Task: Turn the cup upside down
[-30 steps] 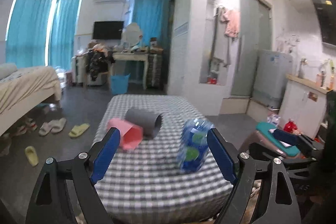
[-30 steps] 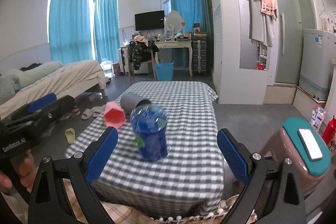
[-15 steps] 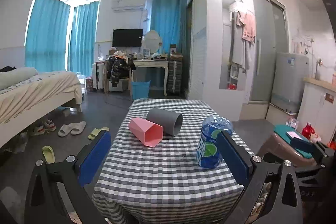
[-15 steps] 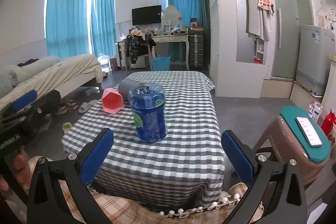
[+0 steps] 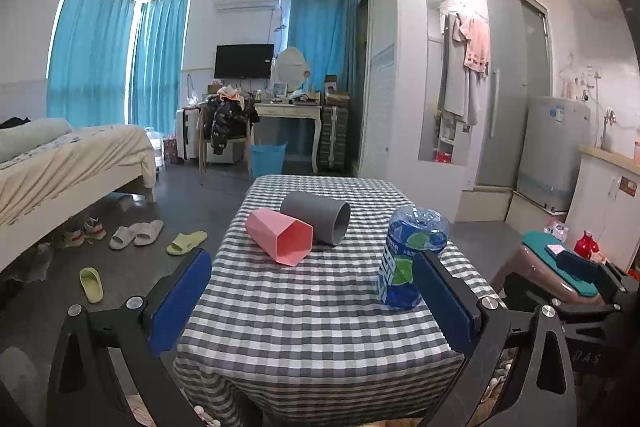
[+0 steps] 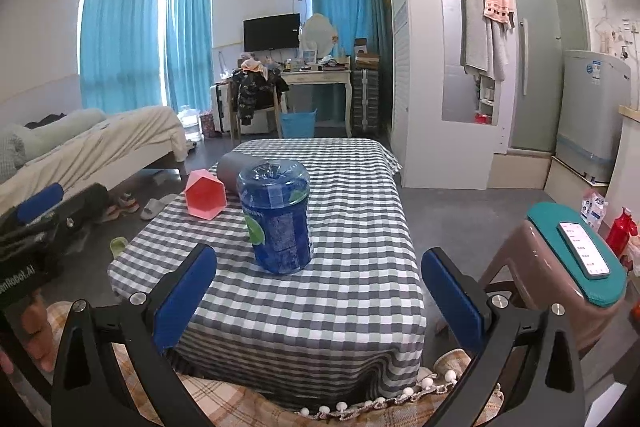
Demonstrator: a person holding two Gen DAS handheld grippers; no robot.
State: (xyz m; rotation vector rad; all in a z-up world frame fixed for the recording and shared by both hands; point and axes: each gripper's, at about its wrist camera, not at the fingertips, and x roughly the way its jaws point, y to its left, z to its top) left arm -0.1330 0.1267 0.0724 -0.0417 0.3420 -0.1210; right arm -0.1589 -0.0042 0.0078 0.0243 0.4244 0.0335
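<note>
A blue plastic cup with green spots stands bottom-up on the checked table, near its right side; it also shows in the right wrist view. A pink hexagonal cup and a grey cup lie on their sides further back. My left gripper is open and empty, held back over the table's near edge. My right gripper is open and empty, short of the blue cup. The left gripper also shows at the left edge of the right wrist view.
A brown stool with a teal top and a phone stands right of the table. A bed and slippers are on the left. A plaid cushion lies below the table's front.
Both grippers have pulled back and away from the table. The blue cup stands free on the cloth. The pink and grey cups have not moved.
</note>
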